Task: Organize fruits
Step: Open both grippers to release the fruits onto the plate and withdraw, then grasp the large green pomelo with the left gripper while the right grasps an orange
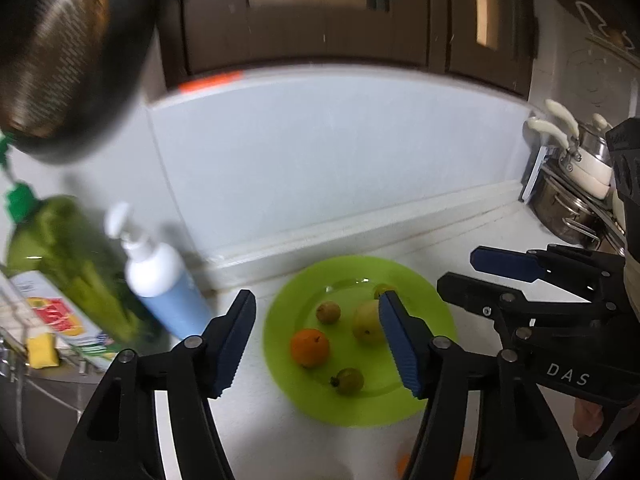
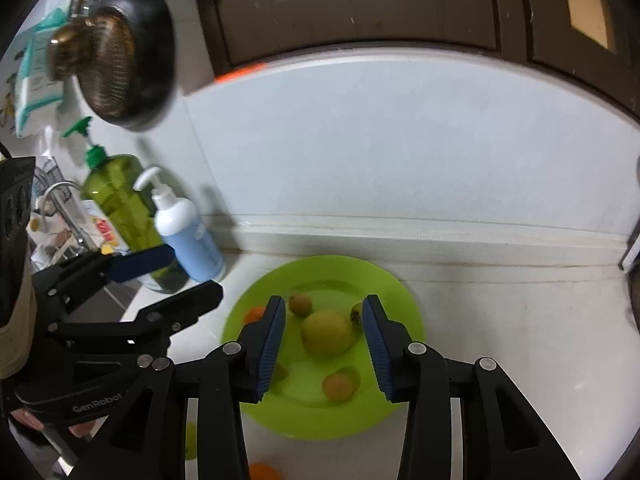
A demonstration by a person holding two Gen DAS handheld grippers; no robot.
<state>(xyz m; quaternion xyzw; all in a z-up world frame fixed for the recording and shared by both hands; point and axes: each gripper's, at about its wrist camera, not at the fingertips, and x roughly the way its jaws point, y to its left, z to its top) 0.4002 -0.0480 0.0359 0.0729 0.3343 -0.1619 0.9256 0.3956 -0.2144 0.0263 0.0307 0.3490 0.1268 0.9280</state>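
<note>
A lime-green plate (image 1: pixel 424 288) (image 2: pixel 392 288) lies on the white counter and holds several fruits: an orange (image 1: pixel 310 347), a large yellow-green fruit (image 1: pixel 366 322) (image 2: pixel 327 332), and small brownish-green fruits (image 1: pixel 328 312) (image 1: pixel 347 381) (image 2: pixel 340 386). My left gripper (image 1: pixel 316 344) is open and empty above the plate's left part. My right gripper (image 2: pixel 324 350) is open and empty, its jaws on either side of the large fruit, above it. More orange fruit (image 2: pixel 264 472) lies on the counter near the front edge.
A green soap bottle (image 2: pixel 116 196) and a white-and-blue pump bottle (image 2: pixel 188 232) stand left of the plate by the sink. A dark round strainer (image 2: pixel 120 52) hangs on the wall. Pots (image 1: pixel 568 200) stand at the right. Dark cabinets are above.
</note>
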